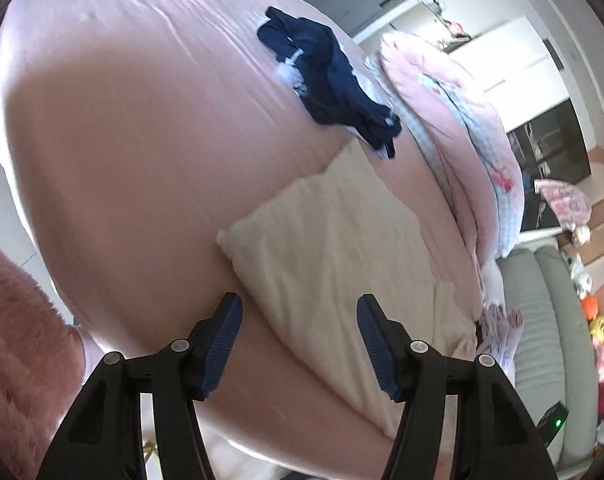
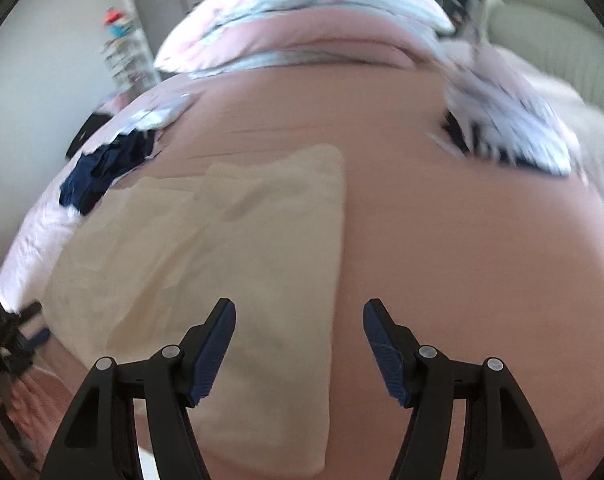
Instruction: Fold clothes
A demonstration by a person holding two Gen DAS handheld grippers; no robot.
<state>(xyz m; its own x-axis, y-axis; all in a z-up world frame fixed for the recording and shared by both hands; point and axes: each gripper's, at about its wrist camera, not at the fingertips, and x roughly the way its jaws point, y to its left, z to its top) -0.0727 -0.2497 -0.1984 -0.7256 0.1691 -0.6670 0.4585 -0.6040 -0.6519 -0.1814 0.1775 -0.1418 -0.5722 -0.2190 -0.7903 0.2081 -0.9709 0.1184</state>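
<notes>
Left claw (image 1: 299, 308): spread wide, nothing between its blue pads; it hangs over the near edge of the cream cloth, not touching it.
Right claw (image 2: 299, 312): likewise spread wide and empty; it hangs over the right-hand part of the cream cloth, close to that cloth's right edge.
Cream cloth (image 1: 334, 248): the folded garment, lying flat on the bed (image 1: 133, 168) as a rough rectangle with shallow creases; in the right wrist view (image 2: 237, 248) its right edge runs straight, away from the camera, and its near edge reaches almost to the bed's near side.
Navy cloth (image 1: 334, 76): a crumpled dark blue garment with white trim, lying on the bed beyond the cream cloth and apart from it; in the right wrist view (image 2: 101, 172) it sits at the far left of the cream cloth.
Quilt (image 1: 462, 120): pink with pale blue check, bunched along the far side of the bed; in the right wrist view (image 2: 302, 28) it lies across the top, blurred.
Patterned cloth (image 2: 510, 132): pale, with dark marks, on the bed at the right, too blurred to tell more.
Sleeve (image 1: 17, 320): pink and fluffy, at the left edge of the left wrist view.
Sofa (image 1: 550, 320): grey-green, ribbed, beside the bed.
</notes>
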